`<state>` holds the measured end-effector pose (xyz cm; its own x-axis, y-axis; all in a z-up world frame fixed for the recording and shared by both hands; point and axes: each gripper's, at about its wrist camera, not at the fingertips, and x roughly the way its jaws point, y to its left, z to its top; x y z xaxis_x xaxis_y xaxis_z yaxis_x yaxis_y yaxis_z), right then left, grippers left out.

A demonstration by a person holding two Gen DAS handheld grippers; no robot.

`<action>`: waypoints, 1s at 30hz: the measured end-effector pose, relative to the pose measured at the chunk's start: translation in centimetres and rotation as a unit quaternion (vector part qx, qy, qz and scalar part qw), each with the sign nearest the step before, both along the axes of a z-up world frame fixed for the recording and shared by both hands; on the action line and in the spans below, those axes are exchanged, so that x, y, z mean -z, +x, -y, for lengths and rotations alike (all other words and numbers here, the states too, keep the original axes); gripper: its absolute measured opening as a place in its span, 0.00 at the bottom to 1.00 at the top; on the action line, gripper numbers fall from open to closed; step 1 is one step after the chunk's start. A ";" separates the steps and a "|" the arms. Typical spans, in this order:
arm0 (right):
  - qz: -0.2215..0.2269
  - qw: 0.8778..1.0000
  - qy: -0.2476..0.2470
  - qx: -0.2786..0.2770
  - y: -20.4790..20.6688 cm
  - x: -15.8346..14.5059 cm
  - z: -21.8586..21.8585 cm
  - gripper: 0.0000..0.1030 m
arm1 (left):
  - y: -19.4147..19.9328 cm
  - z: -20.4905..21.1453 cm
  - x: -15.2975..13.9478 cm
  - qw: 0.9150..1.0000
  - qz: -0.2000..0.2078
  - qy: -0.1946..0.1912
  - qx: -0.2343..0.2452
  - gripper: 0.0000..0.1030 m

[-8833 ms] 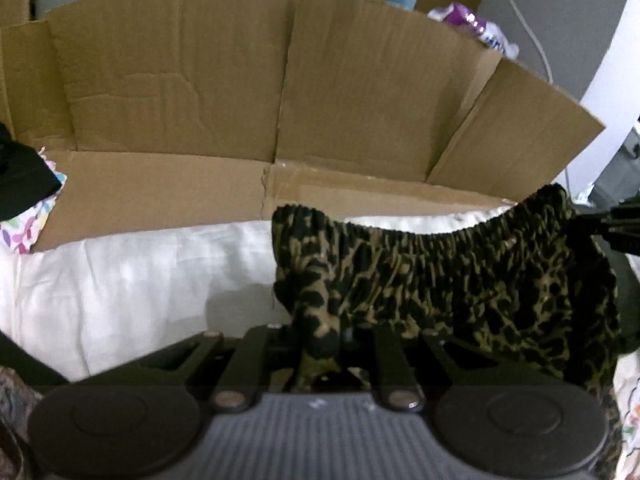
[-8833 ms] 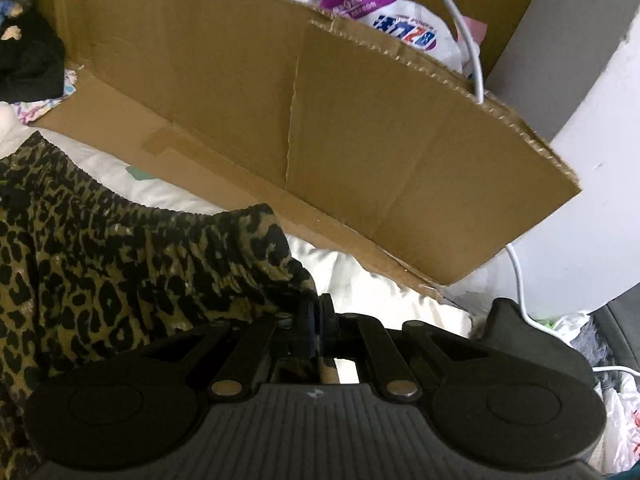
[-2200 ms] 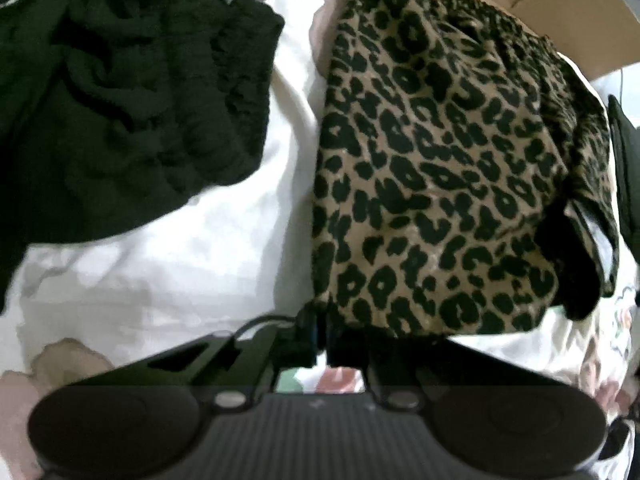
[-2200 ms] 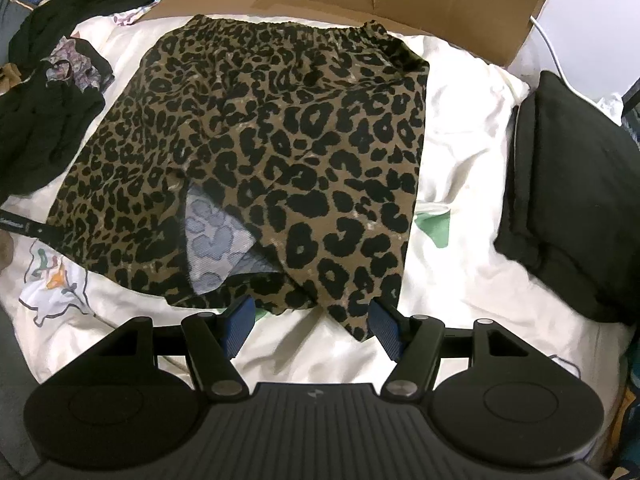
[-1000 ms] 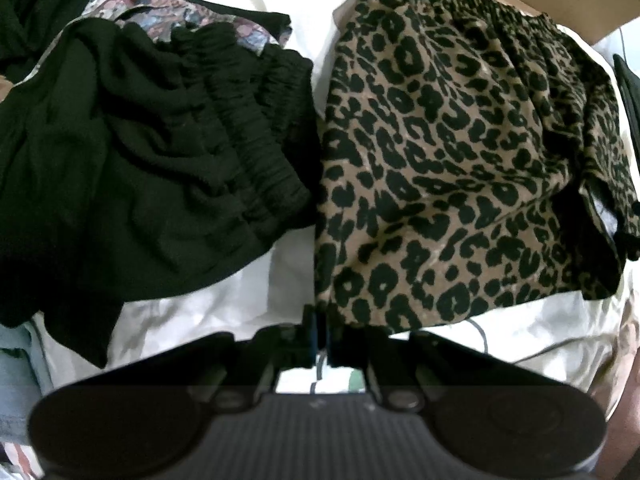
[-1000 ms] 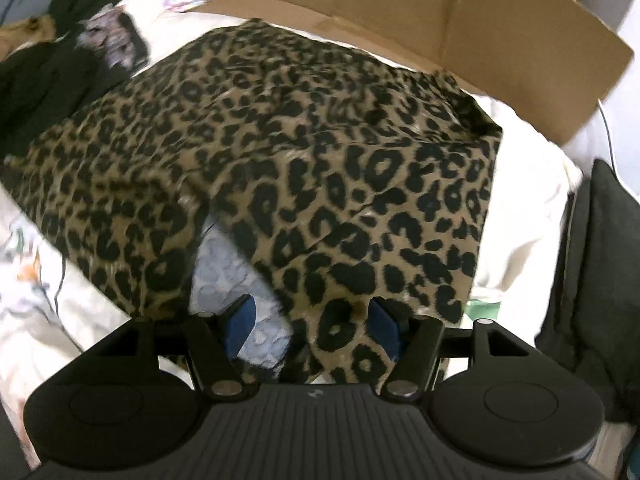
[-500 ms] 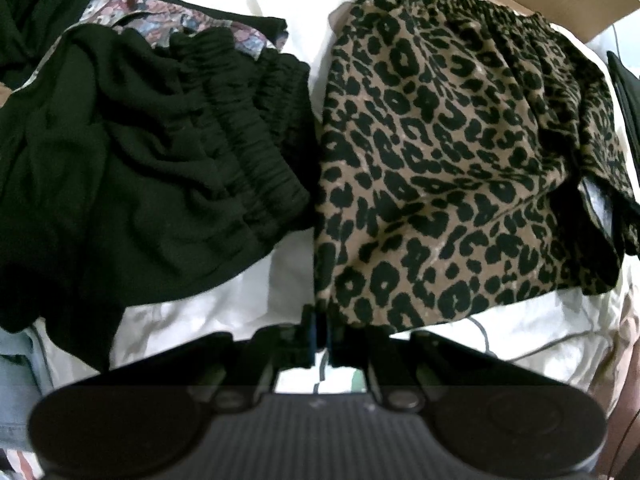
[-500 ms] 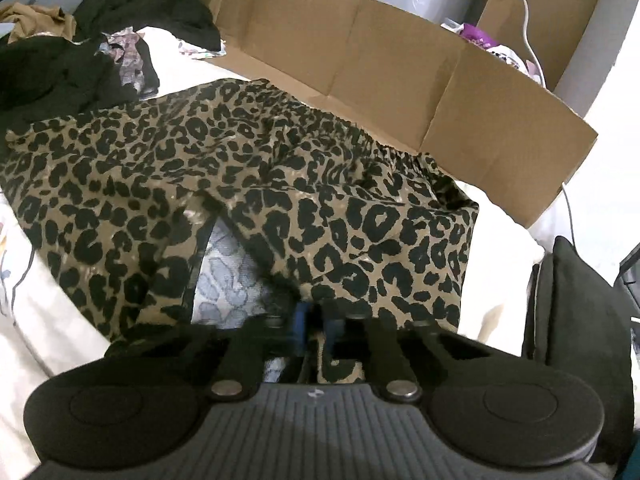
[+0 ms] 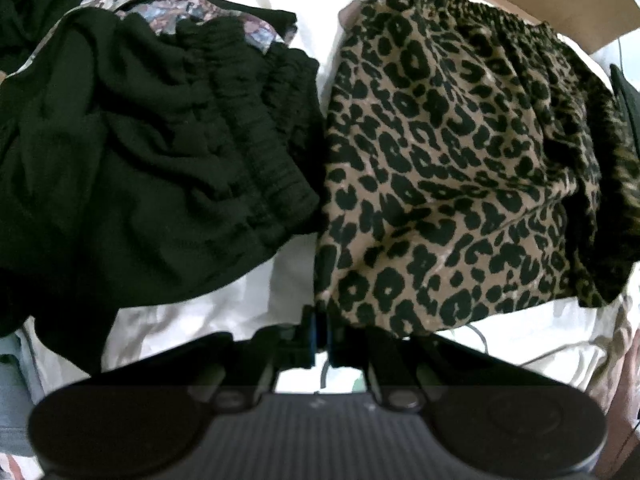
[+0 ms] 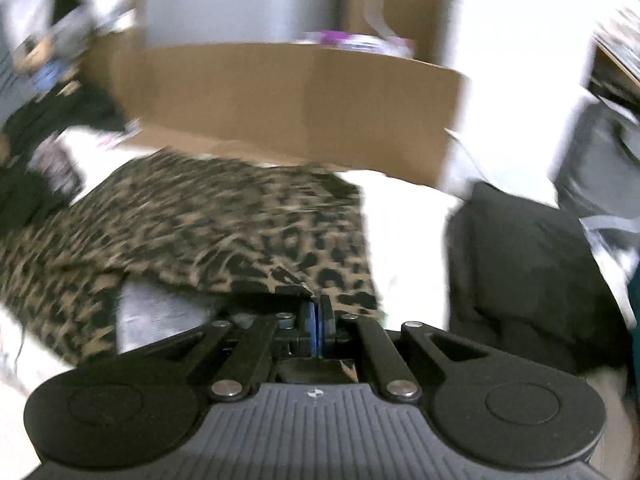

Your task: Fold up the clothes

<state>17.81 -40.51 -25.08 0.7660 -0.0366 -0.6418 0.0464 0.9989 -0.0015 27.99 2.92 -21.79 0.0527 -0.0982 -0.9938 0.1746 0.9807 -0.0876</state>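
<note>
Left gripper [image 9: 319,334]: jaws pinched together on the near-left hem corner of the leopard shorts [image 9: 452,168].
Right gripper [image 10: 315,320]: jaws pressed together on the shorts' near-right hem [image 10: 288,286], which is lifted off the sheet; this view is motion-blurred.
White sheet [image 9: 192,320]: the surface under the shorts.
Cardboard panel [image 10: 288,92]: stands upright just beyond the shorts' waistband.
Leopard shorts: lie mostly flat on the sheet, elastic waistband [image 9: 464,4] at the far edge, hem at the near edge, the right leg raised.
Black garment pile [image 9: 140,140]: crumpled just left of the shorts, touching their left edge.
Dark folded stack [image 10: 520,272]: right of the shorts, apart from them.
Handling: thin, light, limp cloth, likely to sag and slip between holds; hem corners and the gathered waistband give the firmest purchase.
Stage: both hem corners held suits a fold toward the waistband.
</note>
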 end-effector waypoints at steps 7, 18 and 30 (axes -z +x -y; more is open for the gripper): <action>0.007 0.988 0.103 0.116 -0.7 1.8 7.2 0.00 | 0.2 1.0 -1.6 1.000 0.010 0.019 0.011 0.05; -0.017 0.953 0.220 0.206 -1.3 6.6 16.0 0.01 | -0.7 1.5 -1.1 0.999 0.005 0.036 -0.002 0.05; 0.031 0.928 0.314 0.199 -5.6 6.5 17.3 0.38 | -1.3 0.8 -1.6 0.999 0.006 0.032 -0.001 0.06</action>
